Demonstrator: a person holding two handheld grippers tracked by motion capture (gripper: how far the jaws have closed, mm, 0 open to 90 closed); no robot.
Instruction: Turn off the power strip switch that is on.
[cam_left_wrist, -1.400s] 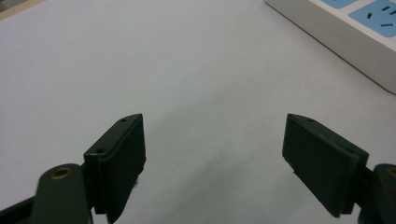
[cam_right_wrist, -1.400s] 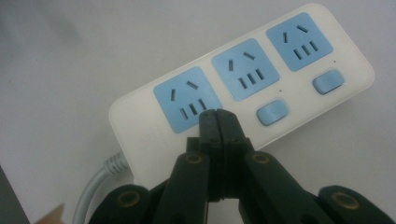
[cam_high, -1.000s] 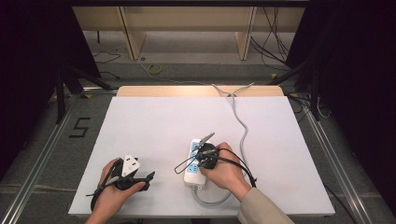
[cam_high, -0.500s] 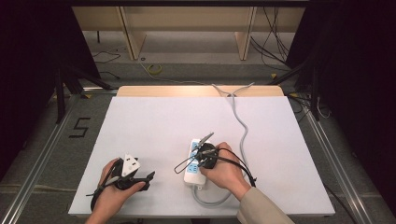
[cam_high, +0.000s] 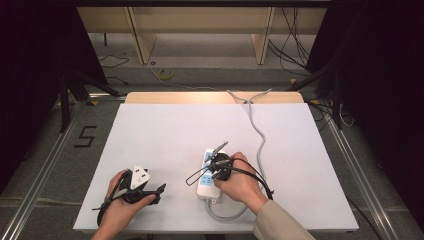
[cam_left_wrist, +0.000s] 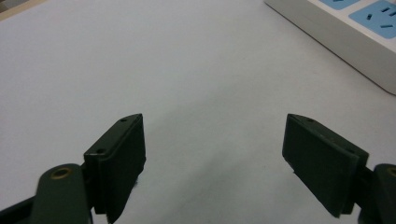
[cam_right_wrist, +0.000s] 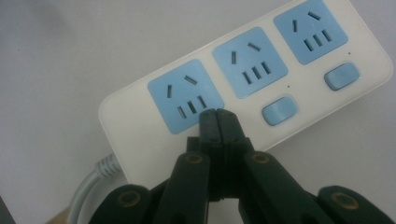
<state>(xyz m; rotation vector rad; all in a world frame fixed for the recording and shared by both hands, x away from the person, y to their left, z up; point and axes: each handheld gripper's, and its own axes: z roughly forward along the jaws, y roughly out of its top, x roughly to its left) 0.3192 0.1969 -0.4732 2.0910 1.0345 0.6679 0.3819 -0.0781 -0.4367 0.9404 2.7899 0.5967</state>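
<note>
A white power strip (cam_high: 206, 180) with blue sockets lies near the table's front, its grey cable (cam_high: 260, 135) running to the far edge. In the right gripper view the strip (cam_right_wrist: 140, 126) shows three blue sockets and two blue switches (cam_right_wrist: 279, 111). My right gripper (cam_right_wrist: 218, 113) is shut with nothing between its jaws; its tips sit just over the strip beside the nearest socket, where a switch would be. In the high view that gripper (cam_high: 214, 160) sits over the strip. My left gripper (cam_left_wrist: 215, 154) rests open on the white table, empty, left of the strip (cam_left_wrist: 355, 32); it also shows in the high view (cam_high: 159, 192).
A white sheet (cam_high: 165, 135) covers the table, with a wooden strip (cam_high: 200, 97) at its far edge. Dark floor, loose cables and metal rails surround it. The strip's cable loops near the front edge (cam_high: 230, 216).
</note>
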